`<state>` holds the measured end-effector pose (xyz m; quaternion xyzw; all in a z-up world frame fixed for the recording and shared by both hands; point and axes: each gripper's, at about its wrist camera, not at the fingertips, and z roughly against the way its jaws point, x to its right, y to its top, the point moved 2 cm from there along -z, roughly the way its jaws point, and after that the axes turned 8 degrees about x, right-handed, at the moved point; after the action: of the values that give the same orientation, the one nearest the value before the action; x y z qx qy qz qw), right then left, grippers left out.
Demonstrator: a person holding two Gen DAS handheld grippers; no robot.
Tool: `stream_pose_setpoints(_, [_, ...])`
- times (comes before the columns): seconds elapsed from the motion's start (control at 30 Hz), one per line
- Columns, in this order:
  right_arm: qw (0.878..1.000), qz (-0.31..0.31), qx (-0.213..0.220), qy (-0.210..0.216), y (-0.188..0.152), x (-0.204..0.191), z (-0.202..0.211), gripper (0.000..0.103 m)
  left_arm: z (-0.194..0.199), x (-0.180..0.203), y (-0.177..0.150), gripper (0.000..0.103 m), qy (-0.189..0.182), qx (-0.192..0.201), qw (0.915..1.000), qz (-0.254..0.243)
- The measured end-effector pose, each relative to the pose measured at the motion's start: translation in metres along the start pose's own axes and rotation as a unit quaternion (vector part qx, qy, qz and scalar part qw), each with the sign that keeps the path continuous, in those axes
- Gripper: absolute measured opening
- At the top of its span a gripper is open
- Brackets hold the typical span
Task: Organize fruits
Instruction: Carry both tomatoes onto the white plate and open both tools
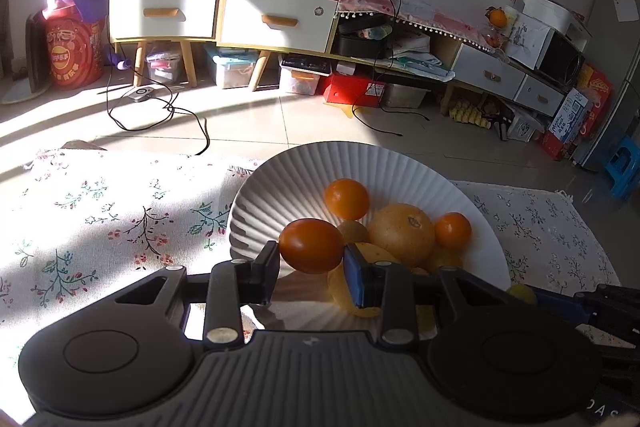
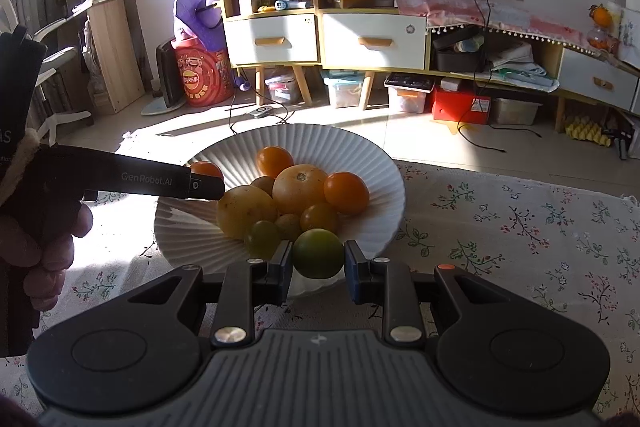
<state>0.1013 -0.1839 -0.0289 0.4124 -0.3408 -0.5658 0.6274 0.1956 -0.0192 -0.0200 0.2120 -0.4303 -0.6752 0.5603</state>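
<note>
A white ribbed plate (image 1: pixel 280 183) (image 2: pixel 372 163) on the floral tablecloth holds several orange and yellow fruits, with a big yellow-orange one (image 1: pixel 401 234) (image 2: pixel 300 189) in the middle. My left gripper (image 1: pixel 311 259) is shut on an orange tomato (image 1: pixel 311 245) above the plate's near left part; that tomato (image 2: pixel 206 170) shows behind the left gripper's finger in the right wrist view. My right gripper (image 2: pixel 318 261) is shut on a green tomato (image 2: pixel 319 253) over the plate's near rim.
The floral tablecloth (image 1: pixel 100 219) (image 2: pixel 520 227) covers the table around the plate. Beyond the table edge lie a tiled floor with cables (image 1: pixel 160 115) and a cabinet with white drawers (image 2: pixel 328 39).
</note>
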Motion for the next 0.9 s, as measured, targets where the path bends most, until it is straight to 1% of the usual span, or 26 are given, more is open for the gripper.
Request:
stream_pose_setpoints(0.1, [1.000,0.007,-0.002,-0.001,0.000,-0.001,-0.003,0.025,-0.003,-0.003,0.003,0.025,0.006,-0.003,1.0000,0.007])
stream_pose_setpoints(0.23, [1.000,0.016,-0.005,-0.002,-0.001,-0.003,-0.006,0.025,-0.008,-0.002,0.005,0.025,0.015,-0.004,0.9999,0.004])
stream_pose_setpoints(0.43, [0.999,0.031,-0.007,0.002,-0.002,-0.009,-0.008,0.025,-0.011,-0.001,0.007,0.025,0.018,-0.005,0.9998,0.003])
stream_pose_setpoints(0.6, [0.999,0.039,-0.010,0.003,-0.002,-0.011,-0.010,0.025,-0.012,0.004,0.010,0.026,0.013,0.004,0.9999,-0.004])
stream_pose_setpoints(0.67, [0.999,0.042,-0.011,0.003,-0.003,-0.011,-0.010,0.025,-0.012,0.005,0.010,0.027,0.012,0.004,0.9999,-0.006])
stream_pose_setpoints(0.77, [0.999,0.044,-0.013,0.002,-0.004,-0.011,-0.010,0.025,-0.012,0.006,0.012,0.033,0.012,0.005,0.9999,-0.009])
stream_pose_setpoints(0.87, [0.999,0.044,-0.011,-0.003,-0.004,-0.011,-0.010,0.026,-0.012,0.006,0.012,0.039,0.012,0.004,0.9998,-0.012])
stream_pose_setpoints(0.9, [0.999,0.044,-0.010,-0.004,-0.004,-0.011,-0.009,0.029,-0.012,0.005,0.012,0.043,0.013,0.005,0.9998,-0.014])
